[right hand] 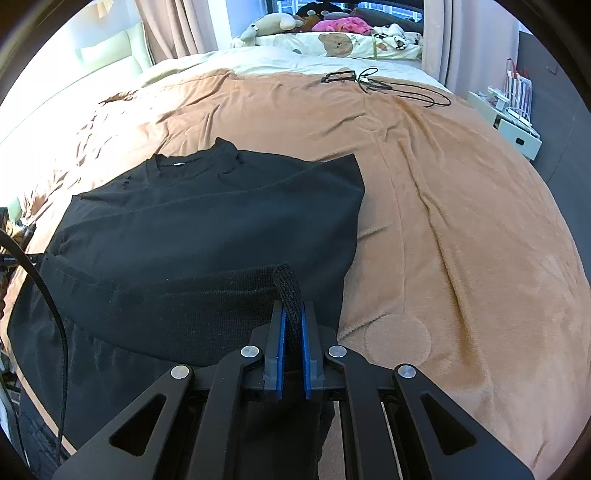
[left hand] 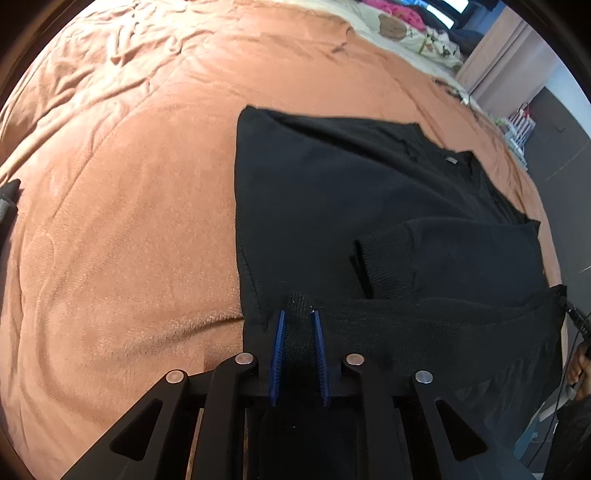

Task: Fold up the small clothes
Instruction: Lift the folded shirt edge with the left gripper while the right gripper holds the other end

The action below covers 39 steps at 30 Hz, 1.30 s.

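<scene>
At the bottom of the left view, the left gripper pinches the ribbed hem of the black sweater between its blue pads. At the bottom of the right view, the right gripper pinches the hem's other corner the same way. The sweater spreads up into the middle of both views on the orange blanket. Lots of bare blanket lies left of it in the left view and right of it in the right view. Far off, black cables and stuffed toys sit near the top.

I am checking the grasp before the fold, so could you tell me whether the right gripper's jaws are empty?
No, the right gripper is shut on a ribbed edge of the black sweater, pinched between its blue pads.
</scene>
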### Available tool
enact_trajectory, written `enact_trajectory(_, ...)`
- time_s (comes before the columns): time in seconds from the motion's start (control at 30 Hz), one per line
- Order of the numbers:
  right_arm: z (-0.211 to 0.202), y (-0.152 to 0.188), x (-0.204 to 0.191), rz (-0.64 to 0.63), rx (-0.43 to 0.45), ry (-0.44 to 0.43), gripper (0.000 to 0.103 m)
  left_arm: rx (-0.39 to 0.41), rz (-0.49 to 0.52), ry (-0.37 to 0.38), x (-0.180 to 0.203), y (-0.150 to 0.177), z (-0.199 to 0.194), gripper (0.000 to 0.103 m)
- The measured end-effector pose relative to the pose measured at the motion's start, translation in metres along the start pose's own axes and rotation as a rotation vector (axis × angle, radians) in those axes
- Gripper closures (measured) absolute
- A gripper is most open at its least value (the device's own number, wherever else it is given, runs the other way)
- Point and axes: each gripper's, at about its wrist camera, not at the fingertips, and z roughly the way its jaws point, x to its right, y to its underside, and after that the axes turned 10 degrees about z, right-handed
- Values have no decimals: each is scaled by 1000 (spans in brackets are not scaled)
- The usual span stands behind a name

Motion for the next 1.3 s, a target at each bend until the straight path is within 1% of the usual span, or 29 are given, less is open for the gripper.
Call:
enact_trajectory(0.1,1,-1,1,6,-5,-2,99,8,-43,38,-8,2,-2,84)
enact_trajectory(0.17,1,-3,2,6,-7,-4,99,7,-40,38,-8,3,-4,84)
enact_trajectory(0.27,1,-3,1,-1,-10,-4,99,1,-39,58,-8,7,-6,75)
enact_trajectory(0.4,0,-3,1,-2,-8,-5,99,-4,-61,76,-12,11,-9,75)
enact_trajectory(0.53,1,-2,1,-5,-9,-4,99,-2,-61,74,-12,10,-7,75)
enact_trajectory(0.57,2,-2,1,-5,-9,-3,99,2,-61,70,-11,9,-5,78)
enact_trajectory(0.6,2,-2,2,-2,-5,-2,99,11,-57,59,-10,9,-6,95)
enact_trajectory(0.63,0,-2,1,3,-1,-3,99,20,-57,50,-10,7,-8,99)
enact_trajectory(0.7,-7,-3,0,15,14,-7,99,46,-54,45,-8,5,-19,99)
enact_trajectory(0.87,-32,-7,-7,4,73,-14,99,142,-44,51,-6,-1,-61,99)
enact_trajectory(0.97,-42,-10,-11,4,99,-10,99,198,-35,46,-1,-8,-85,99)
enact_trajectory(1.1,-62,-16,-11,30,156,-13,99,276,-32,39,2,-20,-113,99)
enact_trajectory(1.3,-73,-31,-10,50,204,3,99,360,-37,10,6,-46,-131,99)
